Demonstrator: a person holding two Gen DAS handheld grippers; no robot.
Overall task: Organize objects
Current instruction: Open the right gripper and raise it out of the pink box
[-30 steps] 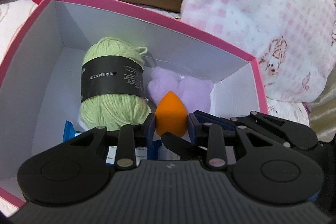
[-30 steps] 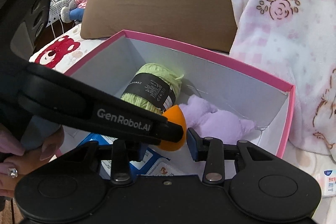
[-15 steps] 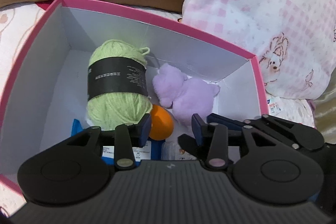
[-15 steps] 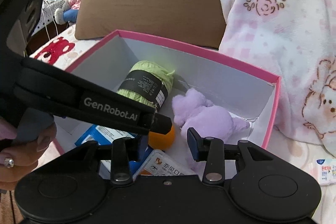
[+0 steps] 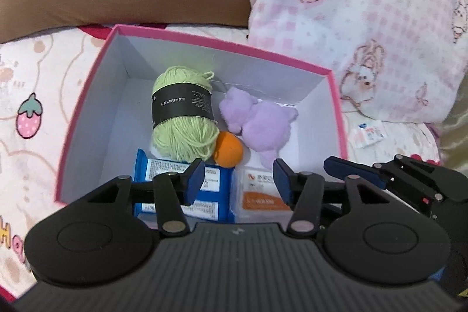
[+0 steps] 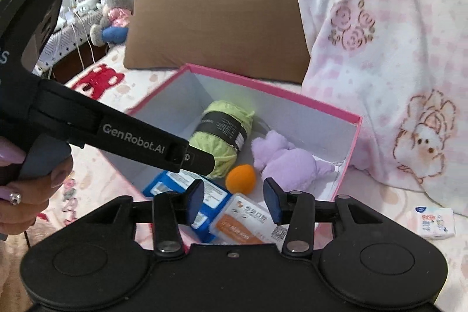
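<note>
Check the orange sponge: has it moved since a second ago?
Yes. The orange sponge has dropped from between the left gripper's jaws, now opening and empty, to the box floor between the green yarn and purple plush.

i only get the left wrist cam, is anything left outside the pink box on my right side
Observer: Yes. A small white packet lies on the bedding right of the pink box; the right wrist view shows it whole, flat, apart from the box.
Operator: is my left hand-held gripper carrying anything
Observer: No. From the right wrist view the left hand-held gripper hangs over the box with nothing between its fingers; its jaws are opening.
Operator: whats beyond the brown pillow, i just see fabric
Observer: A grey plush toy sits on a surface past the bed's far left corner, beside white cables.
</note>
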